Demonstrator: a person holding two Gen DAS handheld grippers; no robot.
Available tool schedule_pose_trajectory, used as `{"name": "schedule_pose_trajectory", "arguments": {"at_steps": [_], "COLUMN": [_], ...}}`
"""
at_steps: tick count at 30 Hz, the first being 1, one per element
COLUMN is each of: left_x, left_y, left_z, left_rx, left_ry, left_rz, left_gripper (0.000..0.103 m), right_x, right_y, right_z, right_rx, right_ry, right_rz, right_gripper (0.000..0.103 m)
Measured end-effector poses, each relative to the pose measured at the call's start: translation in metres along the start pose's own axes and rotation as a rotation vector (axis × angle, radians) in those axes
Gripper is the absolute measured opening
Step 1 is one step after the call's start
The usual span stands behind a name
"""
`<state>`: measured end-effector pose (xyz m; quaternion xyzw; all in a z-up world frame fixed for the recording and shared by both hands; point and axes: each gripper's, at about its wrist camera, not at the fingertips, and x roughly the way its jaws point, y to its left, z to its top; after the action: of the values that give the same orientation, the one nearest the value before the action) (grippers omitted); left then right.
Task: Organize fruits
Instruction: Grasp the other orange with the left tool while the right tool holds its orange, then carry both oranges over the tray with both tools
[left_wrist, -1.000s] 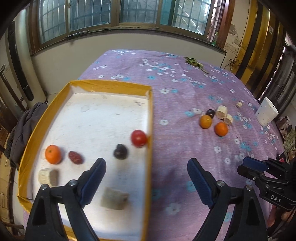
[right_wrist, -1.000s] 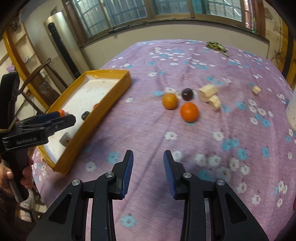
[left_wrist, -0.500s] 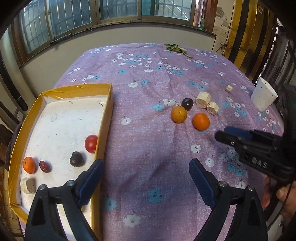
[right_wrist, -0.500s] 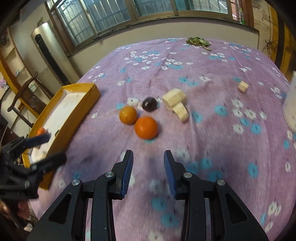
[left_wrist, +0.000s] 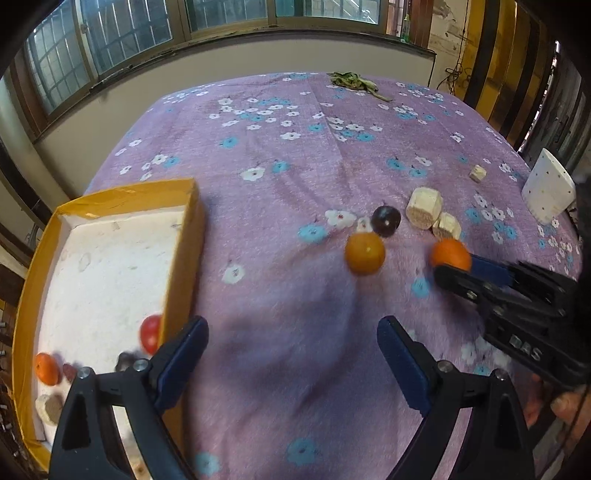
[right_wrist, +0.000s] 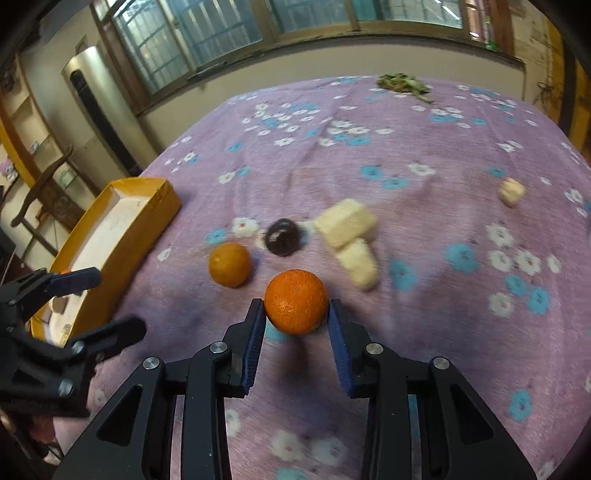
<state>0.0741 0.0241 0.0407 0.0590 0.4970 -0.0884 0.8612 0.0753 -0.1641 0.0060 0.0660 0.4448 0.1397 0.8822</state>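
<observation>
A bright orange (right_wrist: 296, 301) lies on the purple flowered cloth, right between the tips of my right gripper (right_wrist: 295, 306). Its jaws stand narrowly apart, flanking the orange without visibly squeezing it. Beside it lie a second orange (right_wrist: 229, 264), a dark plum (right_wrist: 282, 236) and two pale chunks (right_wrist: 345, 221). In the left wrist view my left gripper (left_wrist: 291, 328) hangs wide open and empty over bare cloth, just right of the yellow tray (left_wrist: 110, 192). The tray holds a red tomato (left_wrist: 149, 332), an orange (left_wrist: 47, 367) and other pieces, partly hidden by my left finger.
A white dotted cup (left_wrist: 546, 192) stands at the table's right edge, with a small pale chunk (left_wrist: 477, 172) near it. Green leaves (left_wrist: 354, 81) lie at the far end. A wall with windows runs behind the table. A person's hand (left_wrist: 565, 402) holds the right gripper.
My left gripper has swung right, off the tray and over the cloth. My right gripper has moved forward to the bright orange, which now sits at its tips. Neither jaw width changed.
</observation>
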Motion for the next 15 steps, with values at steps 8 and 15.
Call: {"name": "schedule_pose_trajectory", "arguments": {"at_steps": [8, 15], "left_x": [0.041, 0.042], "left_y": [-0.031, -0.028], "left_z": [0.028, 0.023], "left_rx": [-0.002, 0.007], "left_ry": [0.002, -0.001], "left_rz": [-0.066, -0.139], "left_gripper": [0.087, 0.034], "right_x": [-0.028, -0.041], "right_y": [-0.036, -0.034], "right_z": [-0.015, -0.023], "right_rx": [0.092, 0.104], "right_ry": [-0.007, -0.027], "right_rz": [-0.040, -0.065], "right_gripper": [0.033, 0.033]}}
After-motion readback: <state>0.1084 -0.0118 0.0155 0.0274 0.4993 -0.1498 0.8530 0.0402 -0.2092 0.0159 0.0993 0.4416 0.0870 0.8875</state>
